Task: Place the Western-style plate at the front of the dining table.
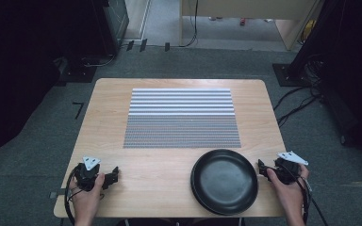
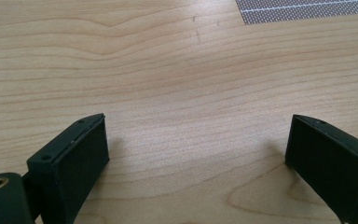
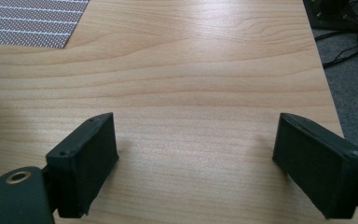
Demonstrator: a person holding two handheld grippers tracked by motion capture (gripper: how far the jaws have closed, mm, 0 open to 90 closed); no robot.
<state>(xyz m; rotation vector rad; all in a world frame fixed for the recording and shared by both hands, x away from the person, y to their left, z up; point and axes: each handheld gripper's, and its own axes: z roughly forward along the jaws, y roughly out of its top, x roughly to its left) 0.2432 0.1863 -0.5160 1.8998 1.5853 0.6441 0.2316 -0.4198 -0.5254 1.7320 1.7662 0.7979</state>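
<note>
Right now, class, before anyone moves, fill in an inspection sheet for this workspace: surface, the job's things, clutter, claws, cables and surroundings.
Surface: wooden table, bare light wood grain where nothing lies.
Job's things: black plate near the front edge, empty, close to the right claw; striped placemat flat at the table's middle, farther back.
Clutter: nothing seen on the table.
Claws: left claw open, resting at the front left, nothing between its jaws; right claw open, just right of the plate, nothing between its jaws.
Cables: a black cable trails from the left claw; floor cables lie right of the table.
Surroundings: grey carpet, dark equipment at both sides.
</note>
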